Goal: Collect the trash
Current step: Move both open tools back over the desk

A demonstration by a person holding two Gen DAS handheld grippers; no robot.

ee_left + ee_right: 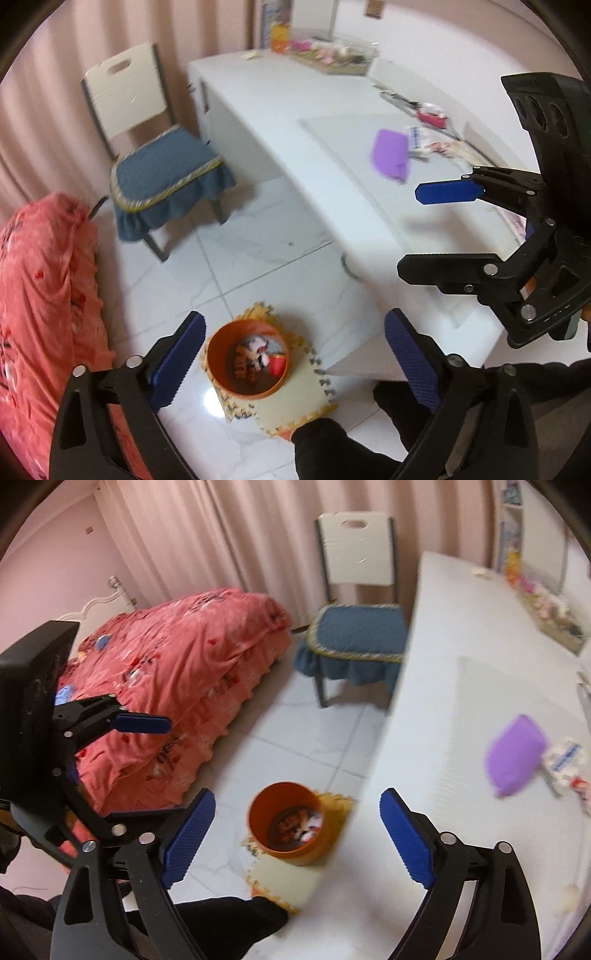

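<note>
Both views are bright and evenly lit with a pinkish cast. A glare spot shines on the floor tiles [212,400] just left of the orange bin [246,360]. The white table [461,738] is nearly blown out. Motion blur smears the purple pouch [515,755] and far clutter. Fisheye bending curves edges, and the corners are black.

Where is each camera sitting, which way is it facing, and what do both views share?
Left wrist view: sits on the left gripper, looking down at the orange bin on the floor beside the white table; the right gripper and the person's dark-clothed legs show.
Right wrist view: sits on the right gripper, facing the bin, the pink bed and the table; the left gripper shows at left.
Shared: bin, foam mat, blue-cushioned chair, purple pouch, bed, table.
</note>
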